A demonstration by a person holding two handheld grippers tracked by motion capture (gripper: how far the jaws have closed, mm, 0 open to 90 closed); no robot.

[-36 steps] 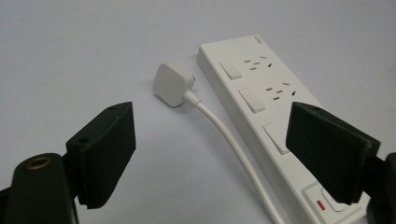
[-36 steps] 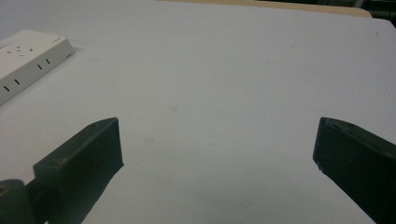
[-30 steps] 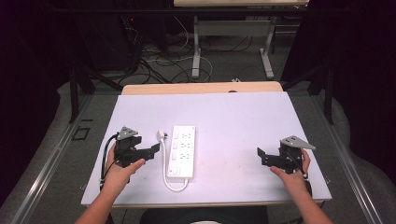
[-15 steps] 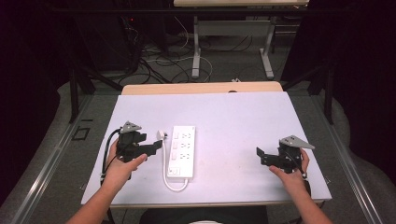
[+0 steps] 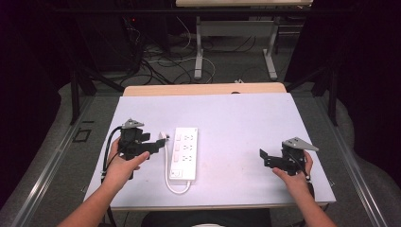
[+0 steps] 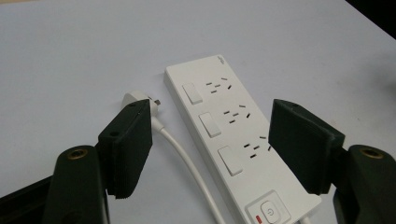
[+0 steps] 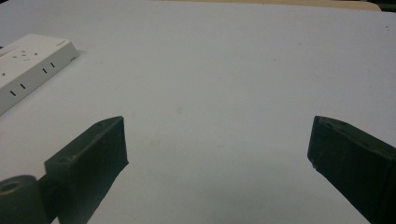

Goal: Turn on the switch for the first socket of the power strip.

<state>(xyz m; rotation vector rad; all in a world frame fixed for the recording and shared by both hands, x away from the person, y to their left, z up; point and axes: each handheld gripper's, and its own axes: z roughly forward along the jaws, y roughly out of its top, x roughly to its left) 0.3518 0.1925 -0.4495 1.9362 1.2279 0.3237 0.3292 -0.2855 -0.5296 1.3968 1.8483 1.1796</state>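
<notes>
The right hand-held gripper (image 7: 219,154) has its two black jaws spread wide, with nothing between them but bare white tabletop (image 7: 224,70). At the upper left edge lies one end of a white power strip (image 7: 28,63), well apart from the jaws.

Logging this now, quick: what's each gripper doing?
Left gripper: open, jaws just been closing, over the power strip and plug, gripping nothing.
Right gripper: open, empty.

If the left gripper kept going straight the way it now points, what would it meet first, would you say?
Most likely the white power strip, which lies between the open jaws of the left gripper; its plug sits by one jaw and might be brushed first. Depth is hard to judge.
</notes>
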